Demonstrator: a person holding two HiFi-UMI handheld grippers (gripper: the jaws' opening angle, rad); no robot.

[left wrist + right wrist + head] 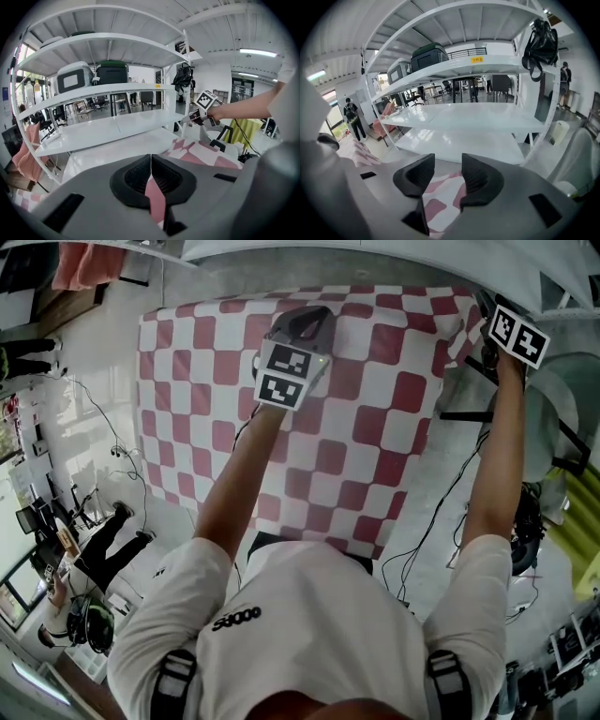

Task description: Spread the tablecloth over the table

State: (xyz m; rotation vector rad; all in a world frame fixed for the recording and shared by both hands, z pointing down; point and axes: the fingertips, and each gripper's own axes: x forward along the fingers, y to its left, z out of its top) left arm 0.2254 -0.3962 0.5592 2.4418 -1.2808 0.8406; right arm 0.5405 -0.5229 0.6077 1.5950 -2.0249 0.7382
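White shirt [309, 615], left gripper [151, 178] pinching red-checked tablecloth [375, 427], right gripper [443, 176] wide open over its corner, cloth longest side-to-side

Counting as I go: one checked tablecloth [375, 427] in front of the shelf rack [117, 89]. Two cases sit on that rack, a grey case [74, 77] and a green-lidded case [111, 74]. One backpack [541, 40] hangs off its post. I'm holding two tools: left tool [151, 176], right tool [447, 174].
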